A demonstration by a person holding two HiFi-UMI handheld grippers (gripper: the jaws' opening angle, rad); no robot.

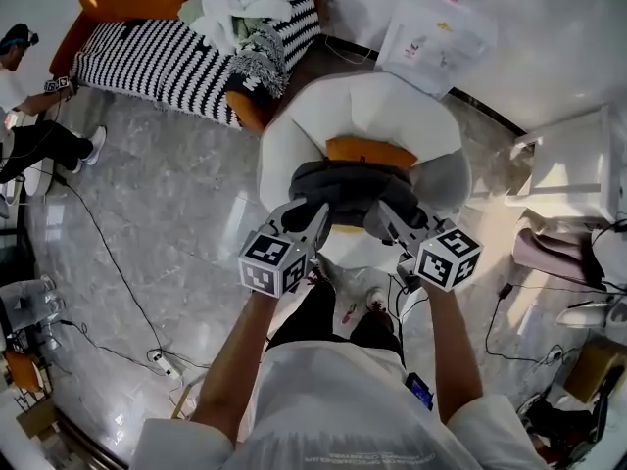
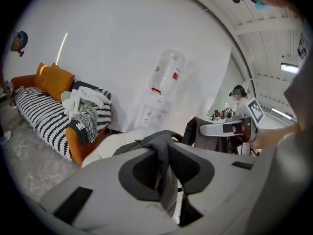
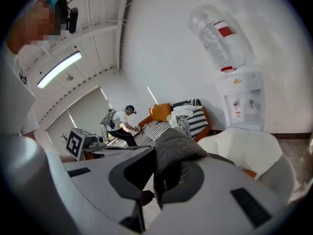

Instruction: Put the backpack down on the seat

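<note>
Right gripper [image 3: 159, 180]: light grey jaws closed on a dark grey fabric strap [image 3: 173, 148], which stands up in a fold between the pads. To the right beyond it is a white upholstered armchair [image 3: 249, 151]. Against the wall behind stands a white water dispenser [image 3: 240, 99] bearing an upturned clear bottle [image 3: 217, 33]. Centre background: black-and-white striped sofa [image 3: 156, 129] with orange cushion [image 3: 160, 111] and heaped pale clothing [image 3: 186, 110]. A person [image 3: 120, 124] bends at the sofa's far end.
</note>
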